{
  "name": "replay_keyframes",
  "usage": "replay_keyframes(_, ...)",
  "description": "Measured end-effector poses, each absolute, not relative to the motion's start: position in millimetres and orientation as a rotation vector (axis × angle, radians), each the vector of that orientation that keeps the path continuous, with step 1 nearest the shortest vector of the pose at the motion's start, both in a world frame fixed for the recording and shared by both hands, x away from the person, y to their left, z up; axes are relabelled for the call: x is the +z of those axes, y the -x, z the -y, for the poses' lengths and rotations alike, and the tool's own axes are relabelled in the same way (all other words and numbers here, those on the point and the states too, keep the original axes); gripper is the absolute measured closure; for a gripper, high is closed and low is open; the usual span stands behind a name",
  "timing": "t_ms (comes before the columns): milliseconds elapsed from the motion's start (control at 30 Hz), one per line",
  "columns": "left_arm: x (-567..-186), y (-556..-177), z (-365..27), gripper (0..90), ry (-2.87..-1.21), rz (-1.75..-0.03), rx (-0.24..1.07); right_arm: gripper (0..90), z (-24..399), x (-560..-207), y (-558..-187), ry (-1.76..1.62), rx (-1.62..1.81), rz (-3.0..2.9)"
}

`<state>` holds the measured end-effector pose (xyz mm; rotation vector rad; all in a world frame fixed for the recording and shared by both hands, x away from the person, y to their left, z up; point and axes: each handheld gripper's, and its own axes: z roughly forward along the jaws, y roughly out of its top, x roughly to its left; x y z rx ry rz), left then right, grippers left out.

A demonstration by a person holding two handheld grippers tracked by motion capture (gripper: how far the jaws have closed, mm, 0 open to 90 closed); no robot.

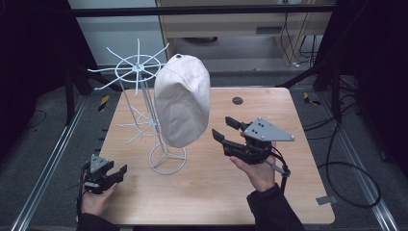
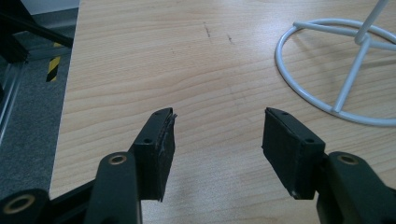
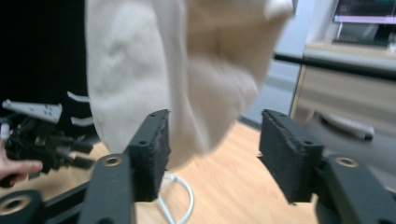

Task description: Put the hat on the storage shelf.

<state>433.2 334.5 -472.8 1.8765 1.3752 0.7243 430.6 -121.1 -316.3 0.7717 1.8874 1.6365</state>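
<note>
High view shows me the cream fabric cap [image 1: 183, 98] hanging on the white wire rack [image 1: 144, 115], which stands left of centre on the light wooden table [image 1: 207, 183]. My right gripper [image 1: 227, 134] sits just right of the cap, jaws spread wide with nothing pinched between them. My left gripper [image 1: 120, 172] rests at the table's near left edge, jaws also wide apart and empty, near the rack's ring base [image 2: 336, 70].

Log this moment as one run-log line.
cap: hangs on wire rack | right gripper: open, beside cap, holds nothing | left gripper: open, holds nothing
</note>
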Motion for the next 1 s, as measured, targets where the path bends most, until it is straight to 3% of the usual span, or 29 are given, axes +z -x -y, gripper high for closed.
replay_keyframes(233, -473.2, -433.3, -334.2, 41.6, -1.88, -1.374, 0.728, 29.0, 154.3, -361.9, -430.7, -0.933, 1.504, -1.963)
replay_keyframes(567, -475.6, -433.8, -333.4, 35.4, -1.89, -1.353, 0.711, 21.7, 213.9, -436.1, -432.8, -1.157, 1.324, -2.023)
replay_keyframes(1000, -482.2, -436.6, -331.6, 31.6, -1.921, -1.343, 0.674, 19.6, 260.4, -477.1, -437.9, -1.357, 1.136, -1.972)
